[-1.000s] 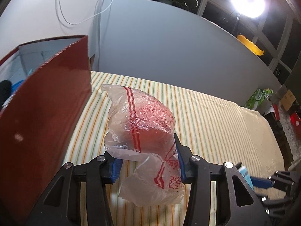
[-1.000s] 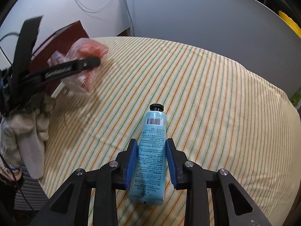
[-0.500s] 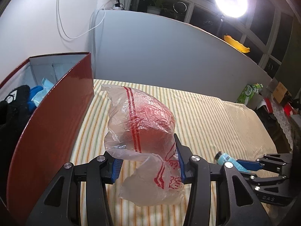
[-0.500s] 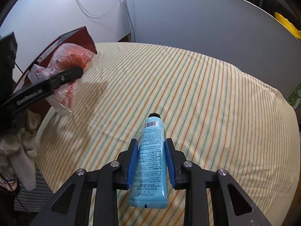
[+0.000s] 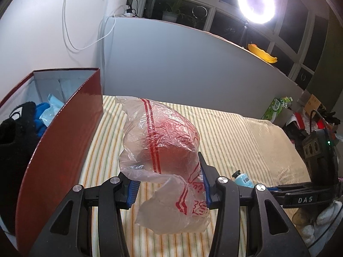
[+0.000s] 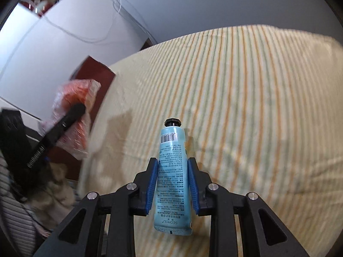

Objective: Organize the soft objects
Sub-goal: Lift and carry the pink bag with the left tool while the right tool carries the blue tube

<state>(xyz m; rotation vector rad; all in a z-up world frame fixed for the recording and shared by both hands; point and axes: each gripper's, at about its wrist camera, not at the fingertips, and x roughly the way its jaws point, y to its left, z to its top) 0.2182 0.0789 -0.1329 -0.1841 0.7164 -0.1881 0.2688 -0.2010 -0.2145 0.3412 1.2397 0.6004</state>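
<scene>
- Left gripper [image 5: 167, 189]: fingers pinch a crumpled clear plastic bag [image 5: 163, 150] with red print and something red inside. Blue pads [image 5: 132, 190] press into both sides of the bag.
- Bag is held up off the striped sheet [image 5: 225, 132]; its loose lower end hangs below the fingers toward the camera.
- Bag sits just right of the red box [image 5: 64, 141], next to its near wall and not inside it.
- Box is open on top and white inside. In it: a black fuzzy item [image 5: 15, 128], a blue item [image 5: 41, 115], and a pale blue packet [image 5: 51, 107]. Can't tell what any of them are.
- Right gripper [image 6: 172, 183]: fingers are clamped on a light blue tube [image 6: 172, 171] with a black cap [image 6: 172, 122]. Blue pads [image 6: 152, 184] grip the tube mid-body.
- Tube points cap-forward along the fingers, barcode near the cap, crimped end toward the camera. It looks lifted above the sheet [image 6: 246, 98], casting a shadow on the fabric.
- Cross views: the left wrist camera shows the tube's cap end [image 5: 242, 178] and right gripper to the right, low over the sheet. The right wrist camera shows the bag [image 6: 72, 115] with one left finger across it, in front of the box corner [image 6: 96, 72]; that area is motion-blurred.
- Bag and tube are well apart.
- Background: white cable [image 5: 70, 32] on the wall, ring light [image 5: 256, 5] at the window.
</scene>
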